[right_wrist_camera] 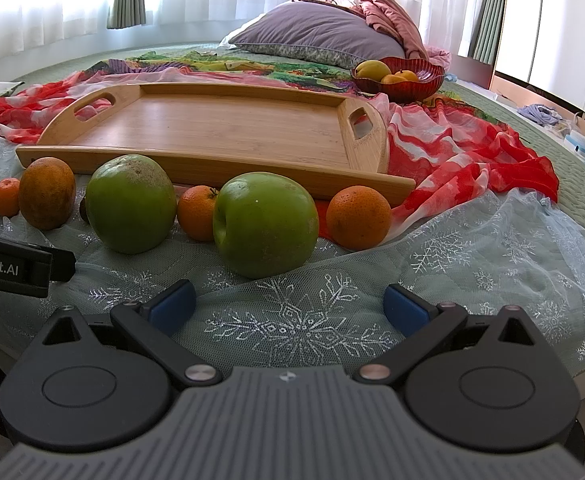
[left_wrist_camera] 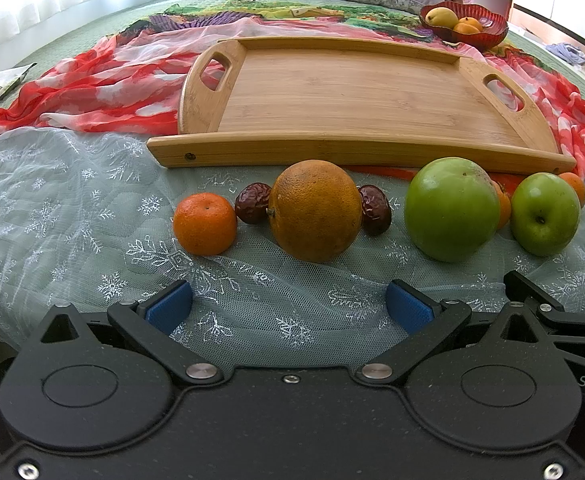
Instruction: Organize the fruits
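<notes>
Fruit lies in a row on a snowflake net cloth before a bare wooden tray [left_wrist_camera: 352,92] [right_wrist_camera: 220,128]. In the left wrist view: a small mandarin [left_wrist_camera: 204,224], two red dates [left_wrist_camera: 252,203] [left_wrist_camera: 375,210], a large orange [left_wrist_camera: 314,210], a big green apple [left_wrist_camera: 450,214] and a smaller green apple [left_wrist_camera: 544,214]. In the right wrist view: the nearer green apple [right_wrist_camera: 266,224], the other apple [right_wrist_camera: 130,204], mandarins [right_wrist_camera: 358,216] [right_wrist_camera: 195,212], the large orange [right_wrist_camera: 46,192]. My left gripper [left_wrist_camera: 288,306] and right gripper [right_wrist_camera: 290,306] are open and empty, just short of the fruit.
A red glass bowl [left_wrist_camera: 488,36] [right_wrist_camera: 420,84] with a yellow fruit and mandarins sits behind the tray on colourful scarves. A purple pillow [right_wrist_camera: 312,32] lies at the bed's head. The left gripper's body [right_wrist_camera: 12,266] shows at the right view's left edge.
</notes>
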`<move>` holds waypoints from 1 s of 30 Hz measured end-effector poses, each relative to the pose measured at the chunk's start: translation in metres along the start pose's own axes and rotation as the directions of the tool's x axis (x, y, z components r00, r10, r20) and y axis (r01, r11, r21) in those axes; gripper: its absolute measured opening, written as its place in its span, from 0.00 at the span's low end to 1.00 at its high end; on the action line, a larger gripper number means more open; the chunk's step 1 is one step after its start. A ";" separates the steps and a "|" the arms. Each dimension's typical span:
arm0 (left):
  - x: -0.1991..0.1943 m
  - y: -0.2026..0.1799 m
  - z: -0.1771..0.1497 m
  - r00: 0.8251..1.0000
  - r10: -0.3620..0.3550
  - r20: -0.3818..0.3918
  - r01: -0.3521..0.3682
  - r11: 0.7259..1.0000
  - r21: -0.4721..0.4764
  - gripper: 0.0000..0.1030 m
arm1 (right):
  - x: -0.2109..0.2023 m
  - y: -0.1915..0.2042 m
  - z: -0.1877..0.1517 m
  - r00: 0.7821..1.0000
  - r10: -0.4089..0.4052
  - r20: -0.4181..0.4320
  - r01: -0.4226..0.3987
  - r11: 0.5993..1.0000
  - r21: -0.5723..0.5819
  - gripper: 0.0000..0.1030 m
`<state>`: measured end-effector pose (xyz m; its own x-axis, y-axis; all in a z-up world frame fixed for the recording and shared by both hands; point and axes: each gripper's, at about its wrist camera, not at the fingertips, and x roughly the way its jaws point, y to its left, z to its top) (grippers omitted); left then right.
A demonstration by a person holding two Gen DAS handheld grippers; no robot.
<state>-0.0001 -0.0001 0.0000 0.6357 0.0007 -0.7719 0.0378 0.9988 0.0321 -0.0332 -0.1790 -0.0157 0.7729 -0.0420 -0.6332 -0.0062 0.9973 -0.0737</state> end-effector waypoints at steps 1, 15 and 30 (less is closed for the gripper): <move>0.000 0.000 0.000 1.000 0.001 0.001 -0.001 1.000 0.000 1.00 | 0.000 0.000 0.000 1.000 0.000 0.000 0.000 1.000 0.000 1.00; -0.006 0.008 0.000 0.998 -0.054 0.009 0.054 0.998 0.023 1.00 | -0.006 -0.001 -0.005 0.998 0.013 0.057 -0.012 1.000 -0.014 1.00; -0.045 0.008 -0.004 0.970 -0.172 0.169 0.166 0.985 0.050 0.43 | -0.027 -0.002 0.004 0.979 0.021 0.205 -0.014 0.999 -0.033 0.73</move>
<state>-0.0311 0.0076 0.0325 0.7410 -0.1798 -0.6470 0.1815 0.9812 -0.0648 -0.0515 -0.1795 0.0045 0.8861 -0.0081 -0.4635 -0.0379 0.9952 -0.0898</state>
